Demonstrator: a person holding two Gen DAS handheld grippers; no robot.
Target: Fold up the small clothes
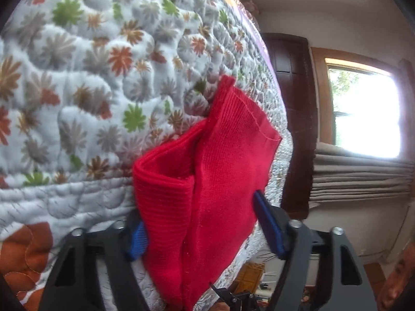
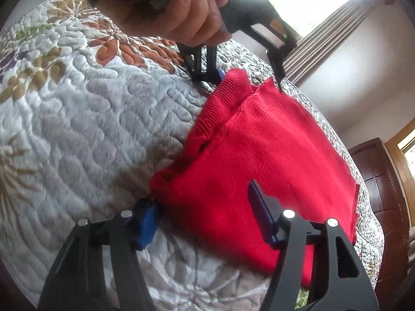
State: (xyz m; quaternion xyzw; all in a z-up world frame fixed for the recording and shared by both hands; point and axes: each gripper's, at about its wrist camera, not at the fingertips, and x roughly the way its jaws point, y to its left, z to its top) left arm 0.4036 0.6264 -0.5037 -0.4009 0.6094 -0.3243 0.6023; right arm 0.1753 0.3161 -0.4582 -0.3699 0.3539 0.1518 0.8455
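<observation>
Left wrist view shows the left tool (image 1: pixel 205 226) with its blue pads spread wide, the red knit garment (image 1: pixel 207 181) bunched in the gap between them; the fingers look parted and not pinched on the cloth, though the fabric hides the left pad's (image 1: pixel 137 241) contact. Right wrist view shows the right tool (image 2: pixel 205 220) likewise wide apart, its pads flanking the near edge of the garment, apparently gripping nothing. The garment lies on the quilted floral bedspread (image 2: pixel 90 119), near the bed's edge, already doubled over with a ribbed layer showing beneath the top one. My reading is that a fold is midway, both tools placed at opposite ends of the same edge. Next would call for pinching that edge at both ends and carrying it across evenly. A hand (image 2: pixel 181 13) holds the left tool's handle from above, angled down toward the cloth's far corner.
</observation>
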